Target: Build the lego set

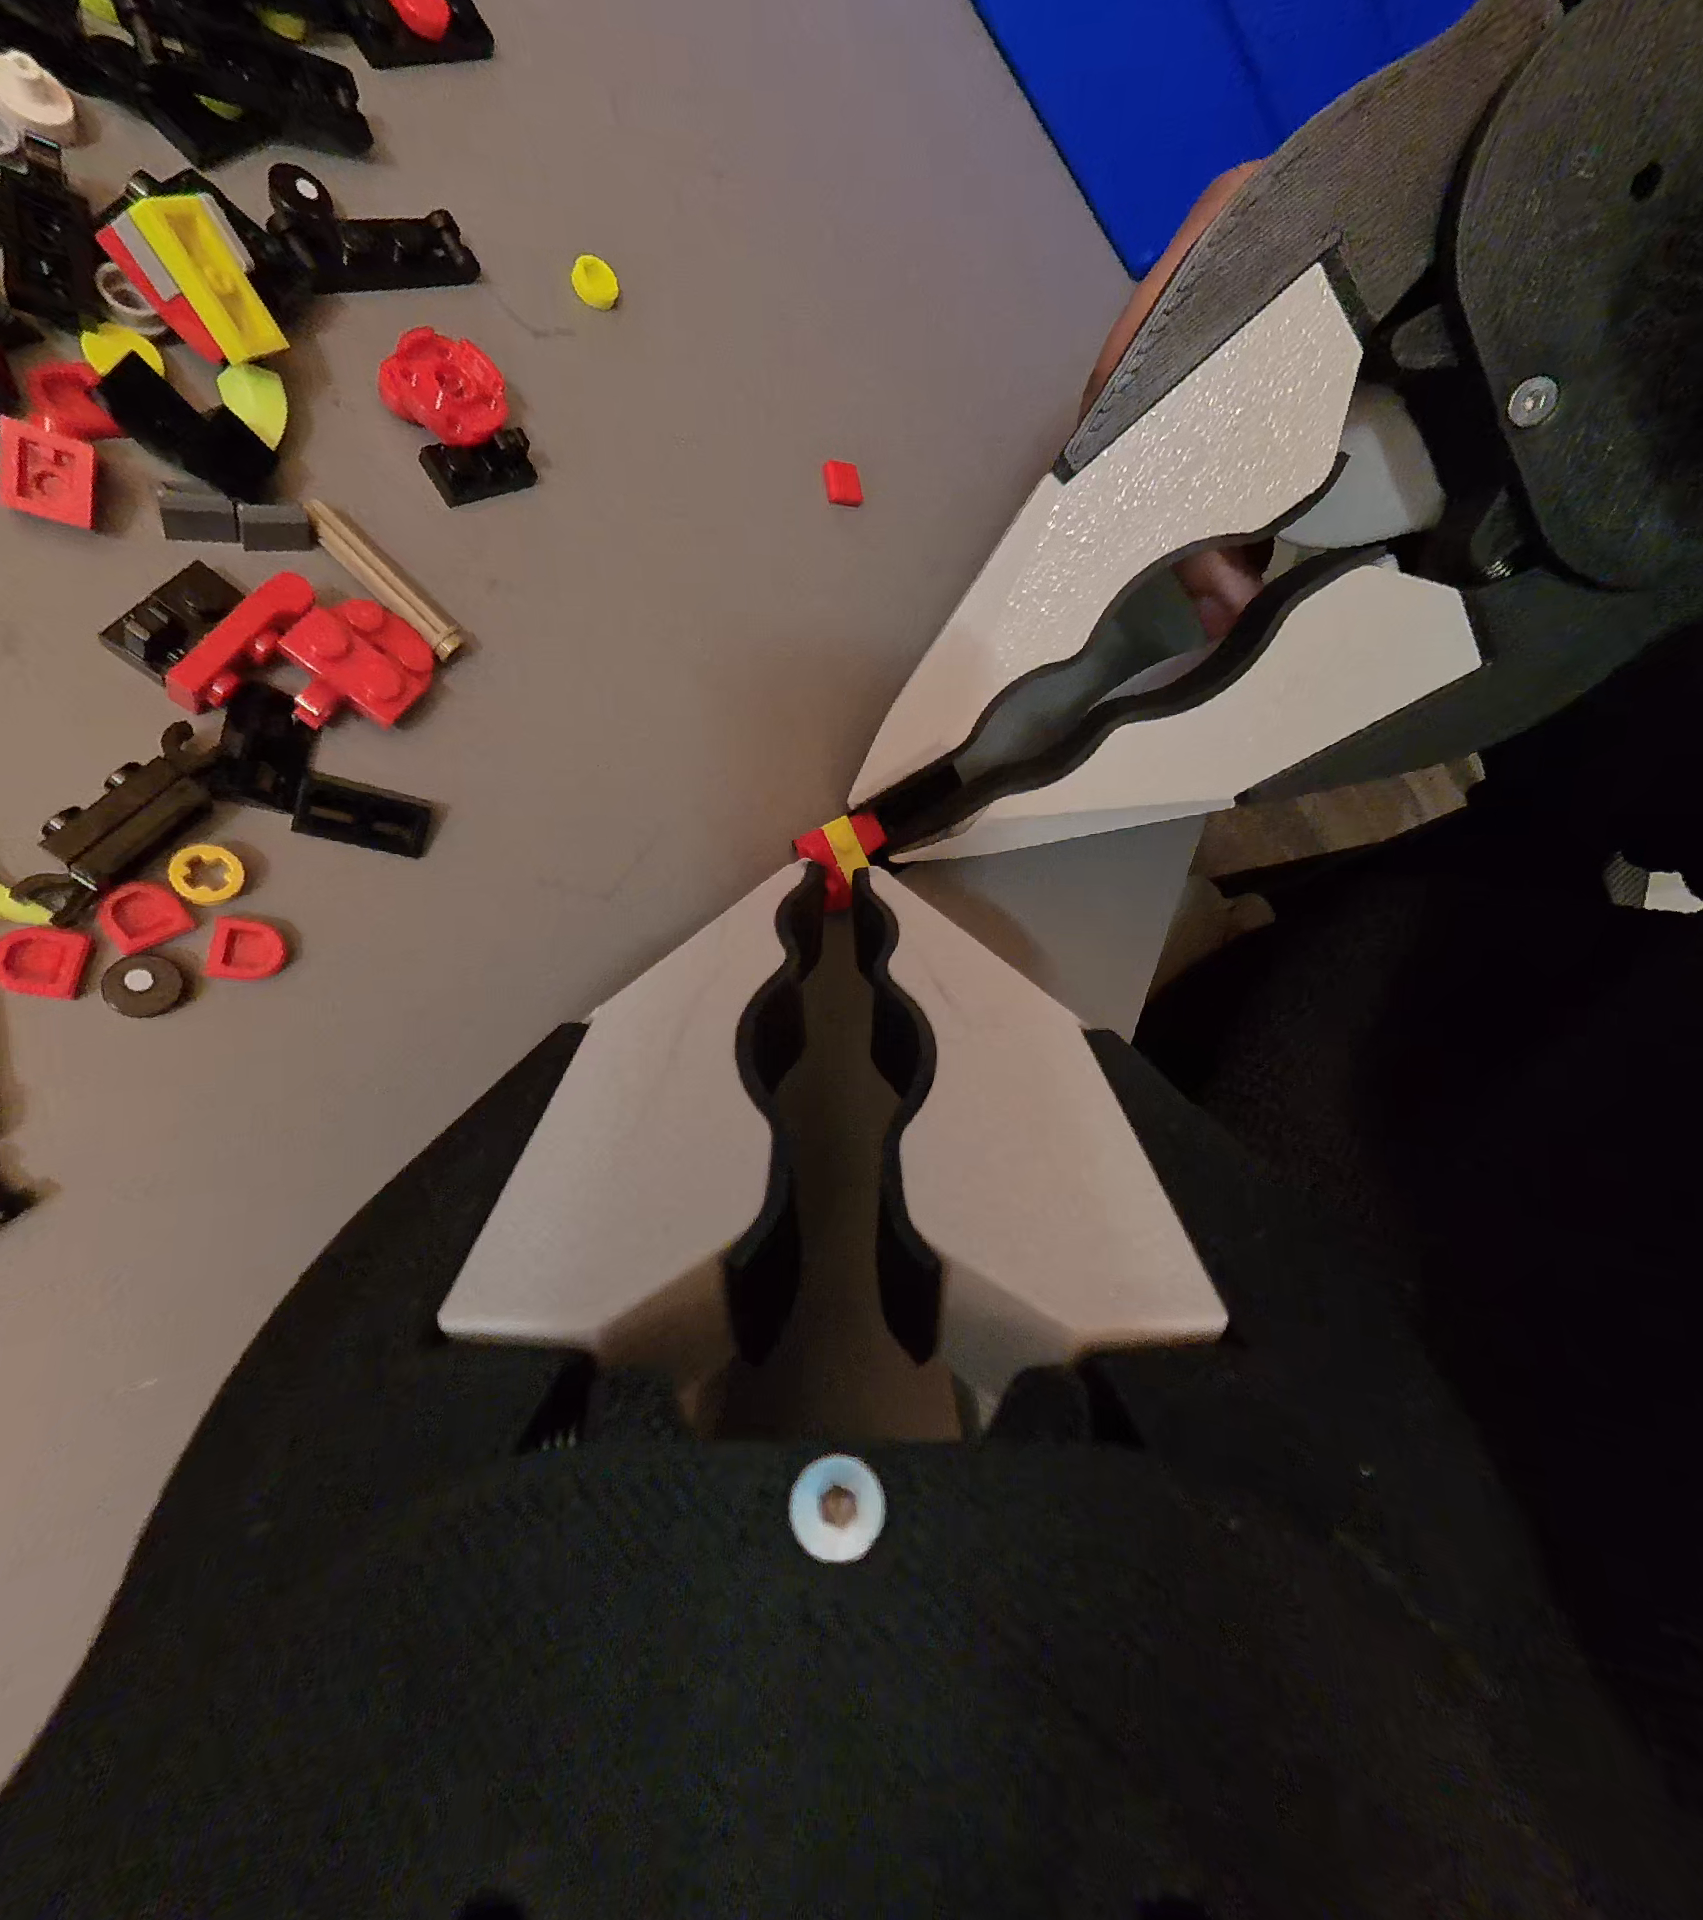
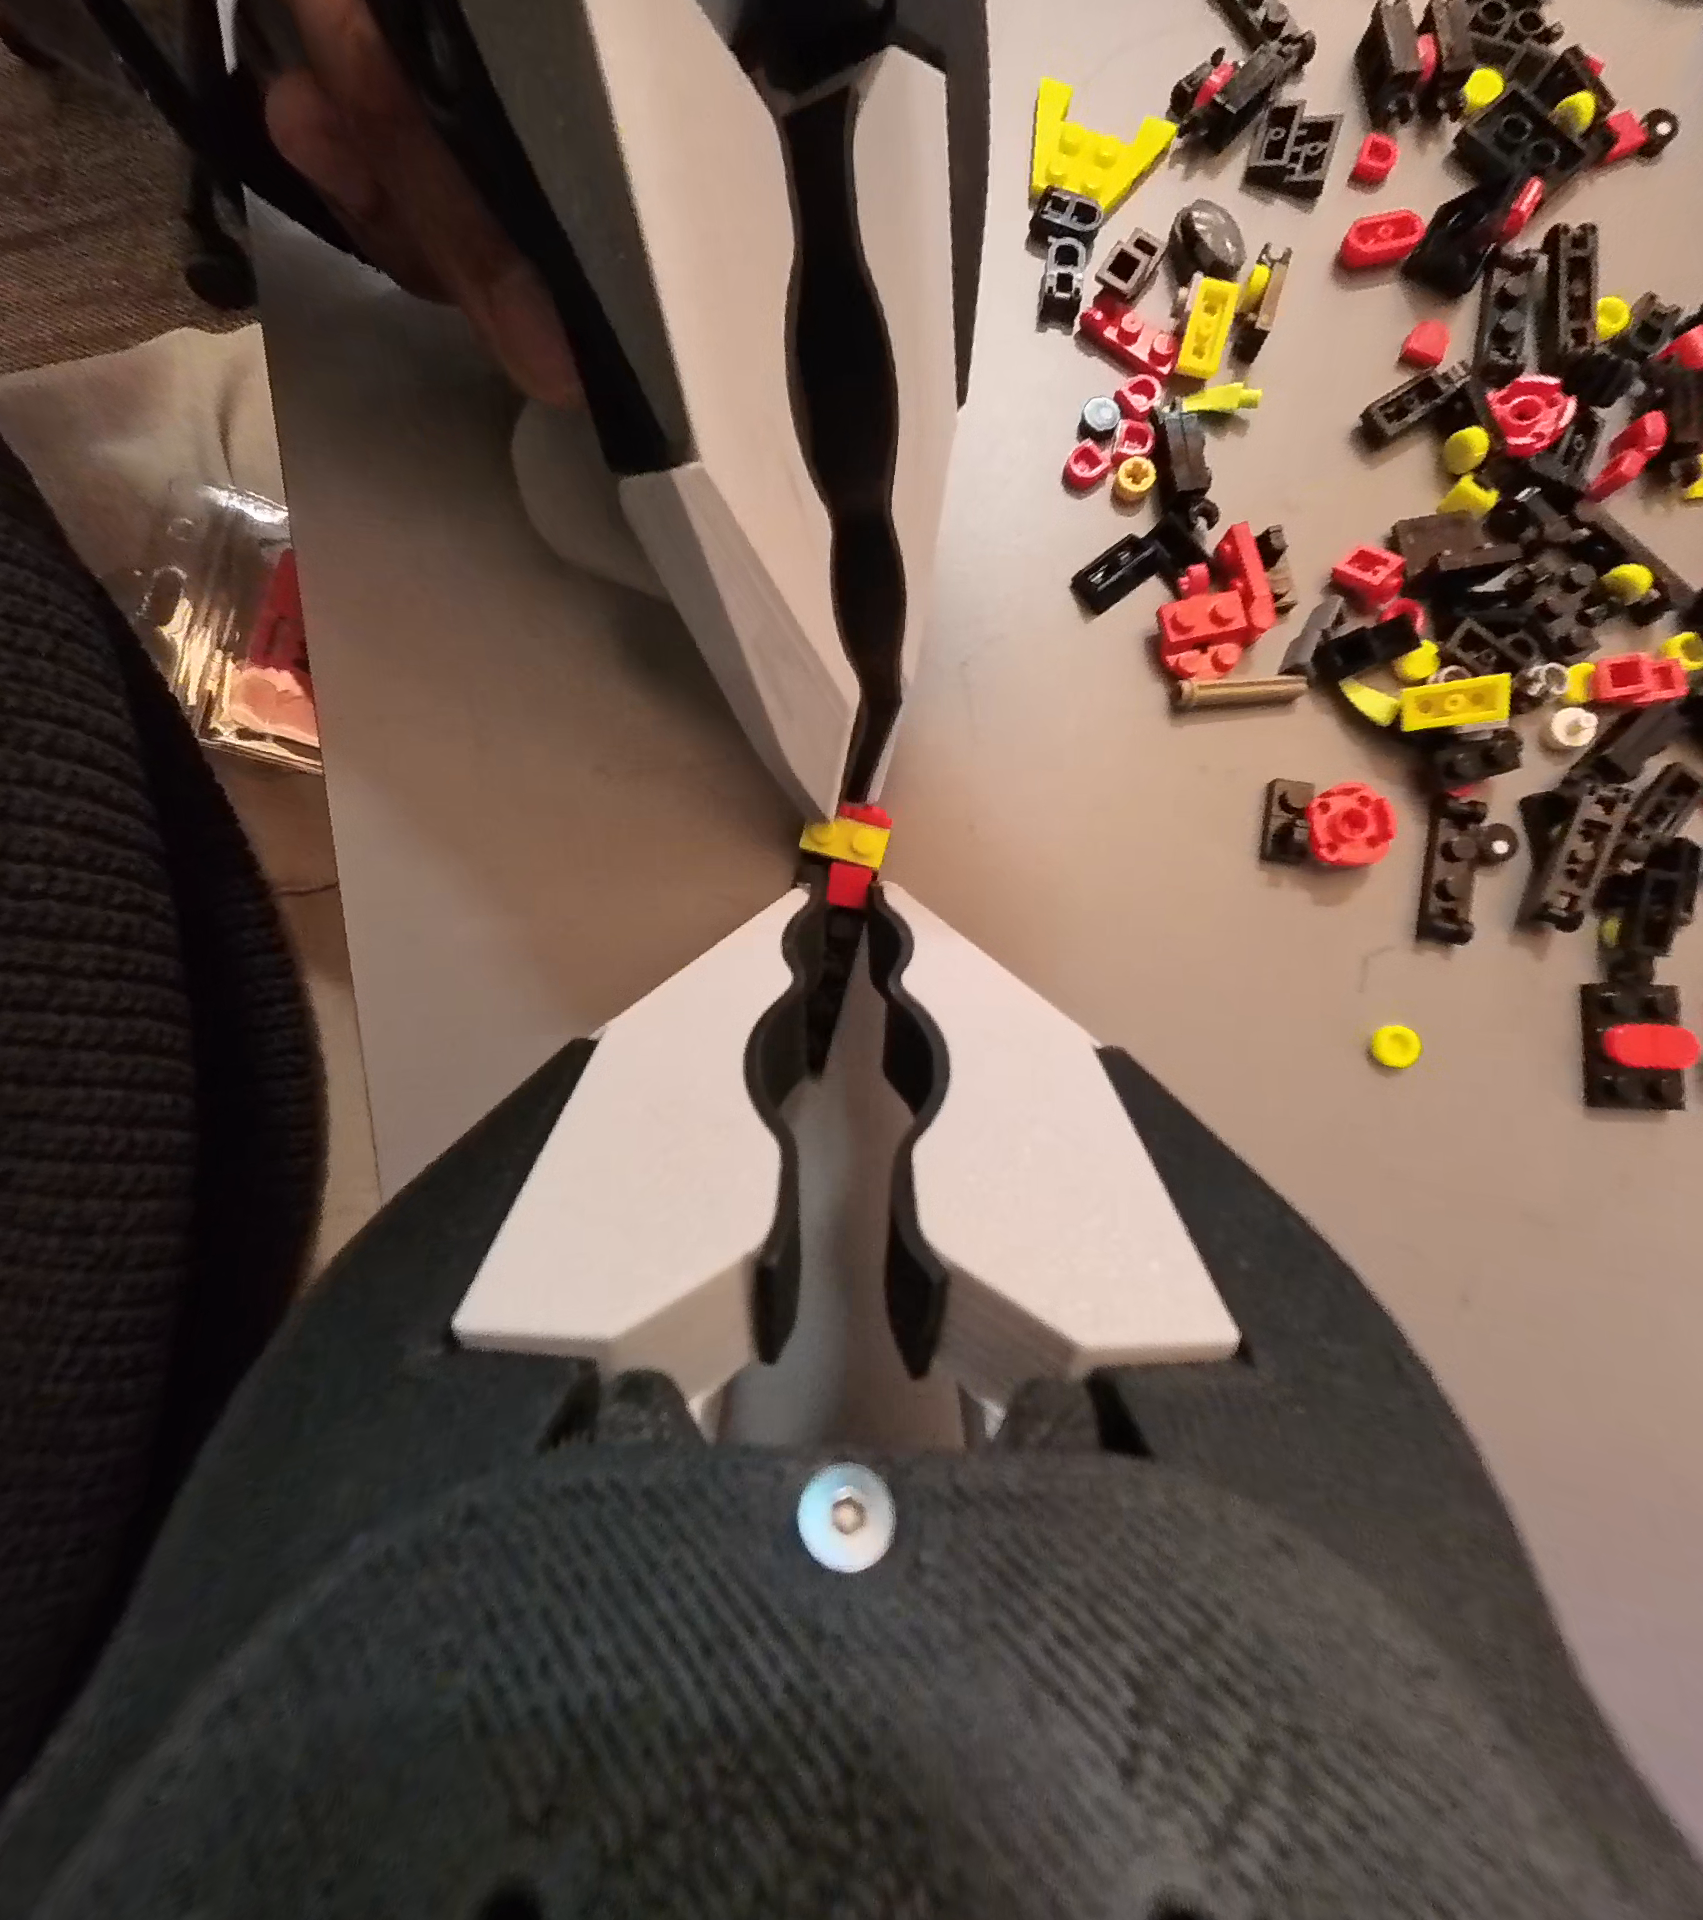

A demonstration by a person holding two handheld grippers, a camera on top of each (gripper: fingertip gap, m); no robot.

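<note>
A small red, yellow and black lego assembly (image 1: 842, 844) hangs above the grey table (image 1: 722, 520), pinched from both sides. My left gripper (image 1: 831, 881) is shut on its red end. My right gripper (image 1: 878, 821) comes in from the upper right, shut on its black end. In the right wrist view my right gripper (image 2: 842, 904) holds the black part (image 2: 829, 966), with a red stud and a yellow and red plate (image 2: 845, 840) beyond it. My left gripper (image 2: 862, 795) comes down from the top and clamps the far red end.
Loose red, yellow and black pieces (image 1: 203, 623) lie at the left of the table, and at the right in the right wrist view (image 2: 1553, 520). A small red tile (image 1: 842, 483) and a yellow round piece (image 1: 594, 281) lie apart. A plastic bag (image 2: 223, 623) sits beyond the table edge. The tips of both grippers are at nearly the same place. It is some 10 cm from my right tips to the yellow round piece (image 1: 594, 281). The right camera catches it too, in the right wrist view (image 2: 1394, 1047).
</note>
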